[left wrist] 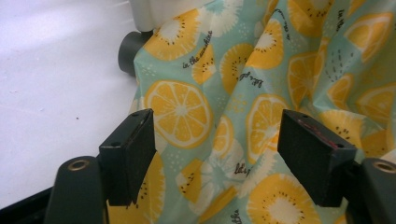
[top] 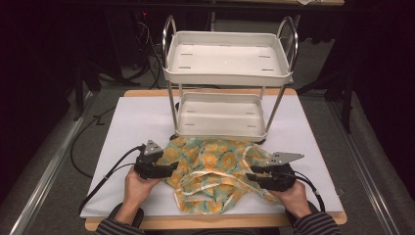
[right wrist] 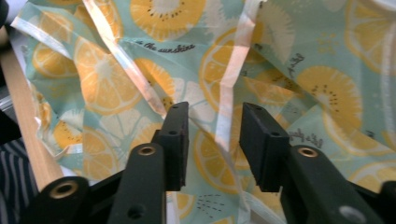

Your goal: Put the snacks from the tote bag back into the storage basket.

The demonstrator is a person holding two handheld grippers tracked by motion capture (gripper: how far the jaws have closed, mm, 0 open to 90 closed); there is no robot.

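Cloth, lemon-print with pale trim, lies crumpled low in the centre of the high view, its long axis across the frame between the two grippers and its upper edge against the foot of the cart. Left gripper sits at the cloth's left edge, jaws wide with the fabric between them but the pads clear of it. Right gripper, at the right edge, has narrower jaws straddling a raised fold of trim; no pad visibly presses, so neither has a grip.
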